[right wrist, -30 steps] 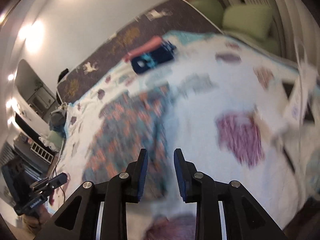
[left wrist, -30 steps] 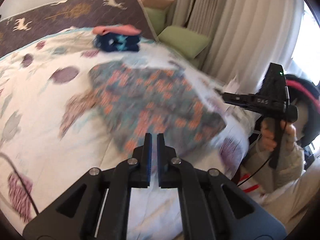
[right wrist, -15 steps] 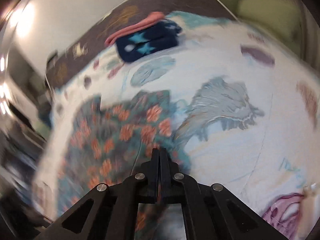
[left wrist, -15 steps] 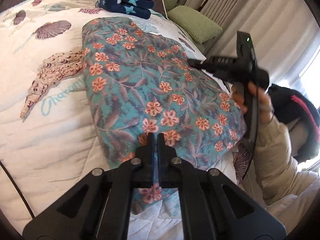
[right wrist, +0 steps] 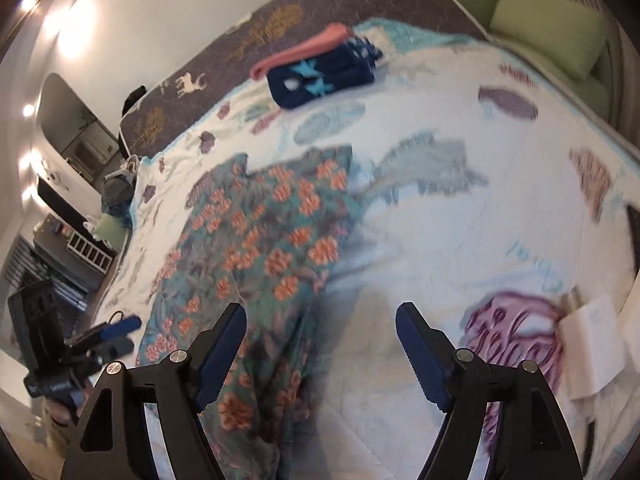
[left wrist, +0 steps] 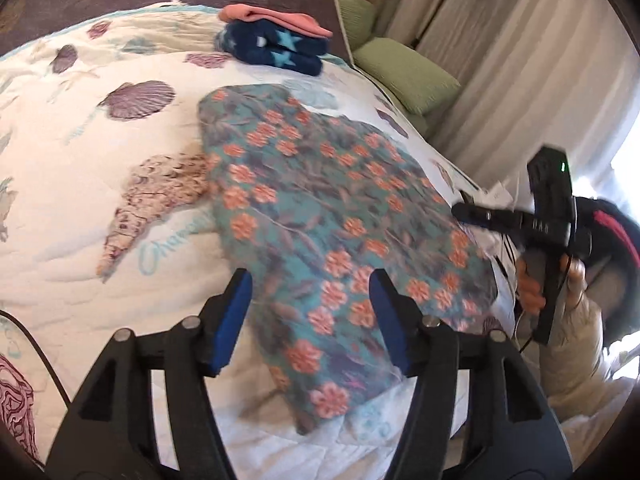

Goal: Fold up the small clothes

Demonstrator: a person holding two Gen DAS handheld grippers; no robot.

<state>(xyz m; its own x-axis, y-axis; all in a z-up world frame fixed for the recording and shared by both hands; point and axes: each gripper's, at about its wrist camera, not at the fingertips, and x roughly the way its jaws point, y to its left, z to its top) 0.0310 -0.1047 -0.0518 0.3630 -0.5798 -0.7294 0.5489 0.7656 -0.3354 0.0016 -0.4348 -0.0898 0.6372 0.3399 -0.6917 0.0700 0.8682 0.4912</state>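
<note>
**Floral garment flat on the quilt, both grippers spread above it**

Garment (left wrist: 320,216) of teal cloth with orange flowers lies spread across the middle of the left wrist frame, running from upper centre down to the lower centre, flat on the white shell-print quilt (left wrist: 80,200). In the right wrist frame the same garment (right wrist: 256,240) fills the centre-left, its near end passing down toward the bottom edge of the frame, where the cloth looks rumpled and shadowed.

Left gripper (left wrist: 310,320) occupies the bottom of its own frame with its blue-padded fingers (left wrist: 232,320) set wide apart, nothing between them; the garment's near end shows through the gap. Right gripper (right wrist: 320,356) sits likewise at the bottom of its frame, fingers wide apart and holding nothing, the left finger over the garment's edge and the right finger over bare quilt.

Each gripper appears in the other's view: the right one at the right edge of the left wrist frame, held in a hand (left wrist: 532,284), and the left one at the lower left of the right wrist frame.

Folded navy star-print cloth (left wrist: 276,48) with a pink piece (left wrist: 276,20) on top lies at the upper centre, well apart from the garment. Green cushions (left wrist: 404,76) sit at upper right beside pale curtains (left wrist: 520,60).
</note>
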